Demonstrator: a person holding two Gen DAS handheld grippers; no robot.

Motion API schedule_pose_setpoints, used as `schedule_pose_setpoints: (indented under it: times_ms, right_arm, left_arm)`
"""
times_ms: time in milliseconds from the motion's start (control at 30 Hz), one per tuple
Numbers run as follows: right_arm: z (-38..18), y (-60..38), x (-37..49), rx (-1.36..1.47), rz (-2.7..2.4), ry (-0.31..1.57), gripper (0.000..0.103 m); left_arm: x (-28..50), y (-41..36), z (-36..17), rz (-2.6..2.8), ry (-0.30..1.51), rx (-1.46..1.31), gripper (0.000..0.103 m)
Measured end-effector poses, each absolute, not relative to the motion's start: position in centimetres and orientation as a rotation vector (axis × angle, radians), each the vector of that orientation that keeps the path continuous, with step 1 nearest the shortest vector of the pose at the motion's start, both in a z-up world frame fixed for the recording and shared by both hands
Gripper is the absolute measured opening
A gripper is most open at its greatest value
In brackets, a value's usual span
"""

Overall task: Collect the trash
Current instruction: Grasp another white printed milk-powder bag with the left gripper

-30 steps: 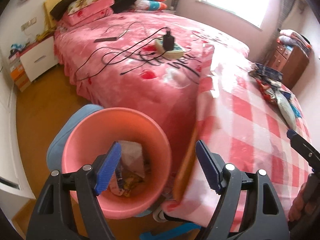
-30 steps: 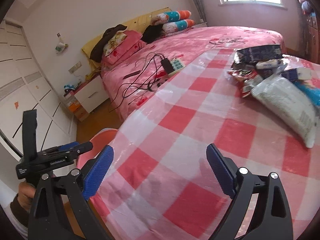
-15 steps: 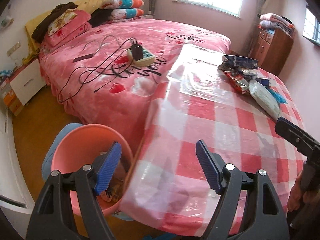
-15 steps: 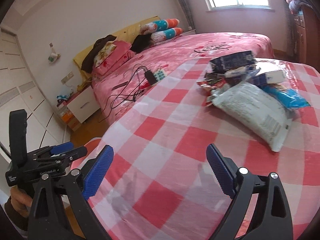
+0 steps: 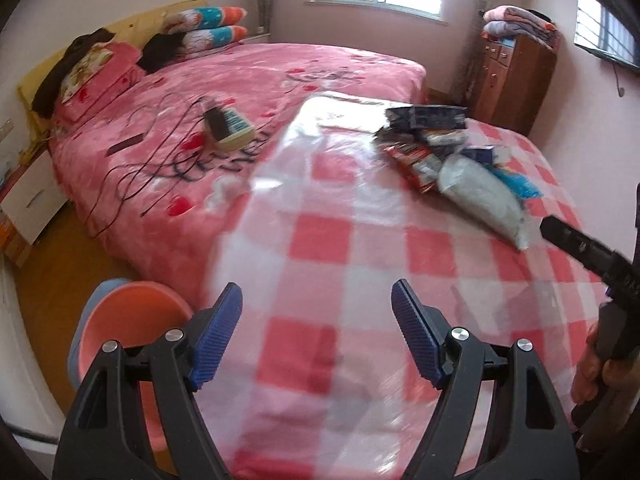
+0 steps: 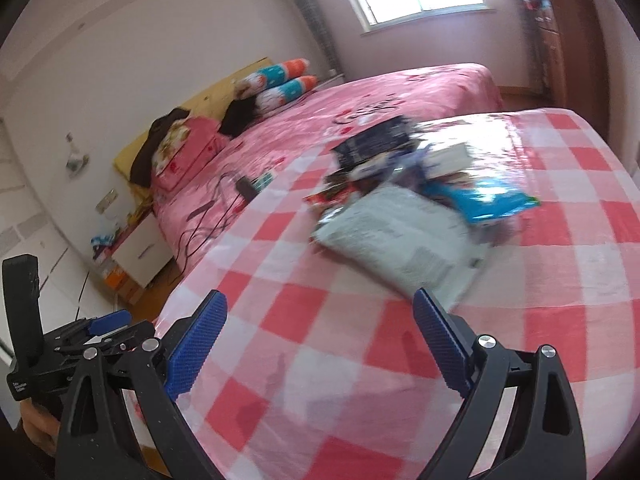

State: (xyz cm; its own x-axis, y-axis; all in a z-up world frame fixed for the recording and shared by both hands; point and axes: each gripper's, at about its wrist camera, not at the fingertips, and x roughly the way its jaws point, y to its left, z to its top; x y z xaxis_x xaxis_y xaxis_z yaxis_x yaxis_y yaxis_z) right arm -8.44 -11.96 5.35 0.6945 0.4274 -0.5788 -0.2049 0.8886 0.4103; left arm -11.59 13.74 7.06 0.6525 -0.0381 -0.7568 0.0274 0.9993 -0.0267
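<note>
A pile of trash wrappers (image 5: 448,156) lies on the far right of the pink checked table (image 5: 352,240): a large white bag (image 6: 396,236), a blue packet (image 6: 492,198), a dark packet (image 6: 372,140) and a red wrapper (image 5: 412,164). A pink bin (image 5: 128,320) stands on the floor at the table's near left corner. My left gripper (image 5: 316,336) is open and empty above the table's near edge. My right gripper (image 6: 320,344) is open and empty over the table, short of the white bag.
A bed with a pink cover (image 5: 248,92) runs along the table's far left side, with a power strip and cables (image 5: 228,128) on it. A wooden cabinet (image 5: 516,76) stands at the back right. A white nightstand (image 5: 28,200) is at the left.
Both grippers have swung right, away from the bin and toward the wrapper pile, which now looks nearer. The bin has slid to the lower left edge. Both stay open.
</note>
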Motion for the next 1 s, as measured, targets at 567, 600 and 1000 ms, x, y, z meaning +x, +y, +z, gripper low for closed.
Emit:
schedule_pose_setpoints:
  times_ms: [567, 600, 1000]
  right_arm:
    - [3.7, -22.8, -6.5, 0.499, 0.165, 0.74, 0.093]
    - [3.7, -22.9, -6.4, 0.5, 0.163, 0.738, 0.093]
    - [2.8, -23.9, -6.1, 0.502, 0.156, 0.756, 0.093]
  left_arm:
    - [13.7, 0.9, 11.0, -0.133, 0.86, -0.061, 0.078]
    - [15.1, 0.6, 10.7, -0.122, 0.876, -0.064, 0.078]
    - [25.5, -4.1, 5.0, 0.006, 1.108, 0.065, 0.078]
